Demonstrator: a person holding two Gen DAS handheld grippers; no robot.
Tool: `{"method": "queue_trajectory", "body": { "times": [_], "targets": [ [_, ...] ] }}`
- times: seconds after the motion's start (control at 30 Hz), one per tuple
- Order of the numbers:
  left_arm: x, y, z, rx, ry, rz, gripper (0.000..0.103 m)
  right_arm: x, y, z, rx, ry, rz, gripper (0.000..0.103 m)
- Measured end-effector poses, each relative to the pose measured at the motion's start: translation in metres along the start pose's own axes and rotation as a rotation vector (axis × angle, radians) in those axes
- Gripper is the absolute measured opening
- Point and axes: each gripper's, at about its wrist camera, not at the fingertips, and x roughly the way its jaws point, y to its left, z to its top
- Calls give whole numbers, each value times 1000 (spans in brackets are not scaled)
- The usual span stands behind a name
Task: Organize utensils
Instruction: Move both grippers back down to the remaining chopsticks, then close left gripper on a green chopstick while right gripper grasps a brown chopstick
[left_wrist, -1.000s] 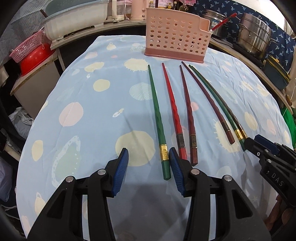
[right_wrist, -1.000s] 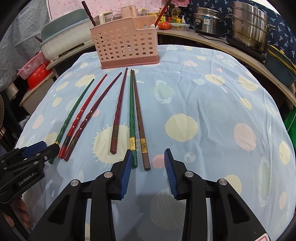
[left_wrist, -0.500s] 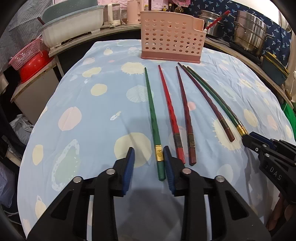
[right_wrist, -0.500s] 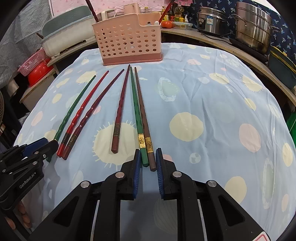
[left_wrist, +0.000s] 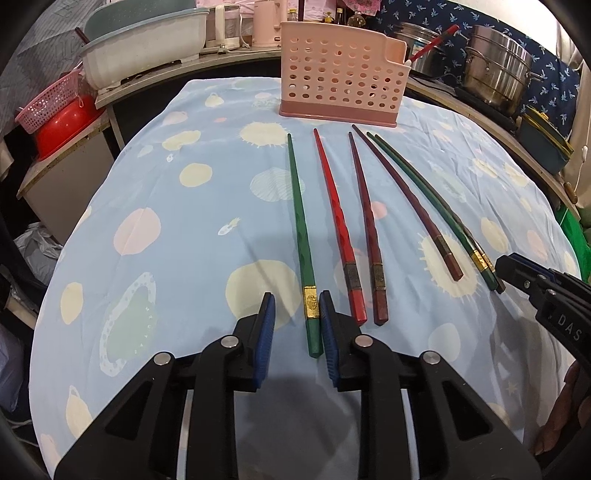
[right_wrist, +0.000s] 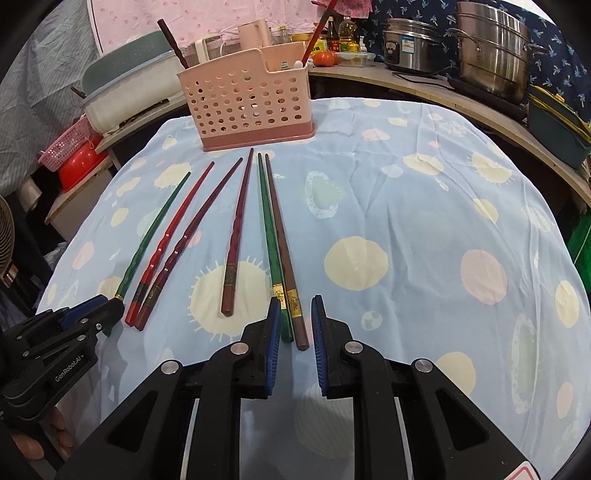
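We see six chopsticks lying side by side on a blue spotted tablecloth (left_wrist: 177, 229), their thin tips pointing toward a pink perforated utensil holder (left_wrist: 340, 74) that stands upright at the far end of the cloth.

The left gripper (left_wrist: 295, 321) sits low at the near end of the leftmost green chopstick (left_wrist: 301, 236). Its jaws have just been closing, and the gold-banded butt of that chopstick lies between the blue pads. The right pad looks to be against the stick, while a clear gap remains at the left pad, so nothing is clamped.

The right gripper (right_wrist: 294, 325) is at the near ends of the two rightmost sticks, a second green chopstick (right_wrist: 267, 229) and a brown chopstick (right_wrist: 281, 236), which lie touching each other. Its jaws have just been closing too and now stand narrow, with both butts between the pads. The left pad seems to meet the green one, but a gap shows between the brown one and the right pad; we cannot tell whether the sticks are truly pinched.

Between the two grippers lie a red chopstick (left_wrist: 338, 221), a dark red chopstick (left_wrist: 364, 218) just beside it, and a maroon chopstick (left_wrist: 406, 195) farther right, all flat on the cloth. A few utensils already stand in the holder.
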Motion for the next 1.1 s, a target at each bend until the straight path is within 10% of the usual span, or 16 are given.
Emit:
{"method": "queue_trajectory", "body": {
  "times": [1.1],
  "targets": [
    [-1, 4, 0, -19, -4, -20, 22, 17, -6, -1, -9, 38, -16, 10]
  ]
}}
